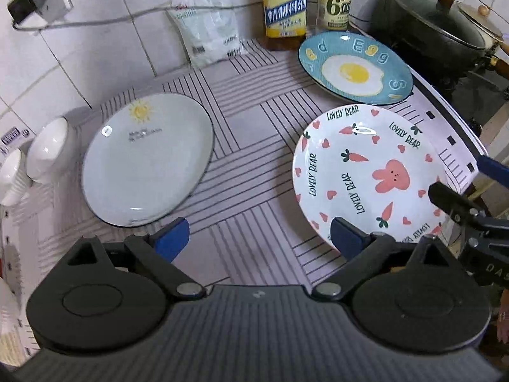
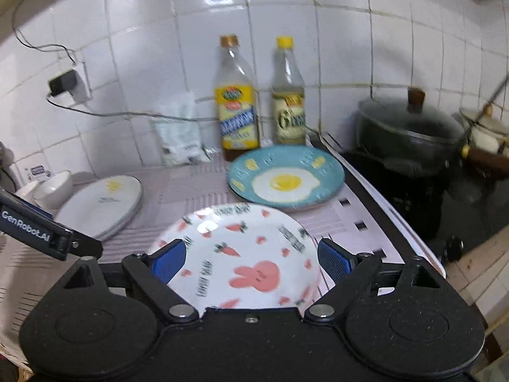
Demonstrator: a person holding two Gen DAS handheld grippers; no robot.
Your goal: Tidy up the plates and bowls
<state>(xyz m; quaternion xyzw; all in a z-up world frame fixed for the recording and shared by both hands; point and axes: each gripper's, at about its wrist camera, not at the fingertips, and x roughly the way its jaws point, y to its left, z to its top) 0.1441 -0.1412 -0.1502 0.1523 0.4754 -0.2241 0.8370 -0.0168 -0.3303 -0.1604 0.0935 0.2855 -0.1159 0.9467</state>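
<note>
Three plates lie on the striped mat (image 1: 248,102): a white plate with a sun (image 1: 146,159) at left, a bunny and carrot plate (image 1: 372,175) at right, a blue fried-egg plate (image 1: 354,67) behind it. Two white bowls (image 1: 47,149) lie at the far left. My left gripper (image 1: 259,238) is open over bare mat between the sun plate and the bunny plate, holding nothing. My right gripper (image 2: 251,259) is open above the bunny plate (image 2: 254,283), its blue pads (image 2: 334,259) on either side and not pressing. The egg plate (image 2: 286,178) and sun plate (image 2: 101,203) lie beyond.
Two oil bottles (image 1: 284,3) and a plastic bag (image 1: 210,28) stand against the tiled wall. A lidded dark pot (image 1: 442,28) sits on the stove at right, past the mat's edge. A charger (image 1: 27,3) and its cable (image 1: 95,19) hang on the wall at left.
</note>
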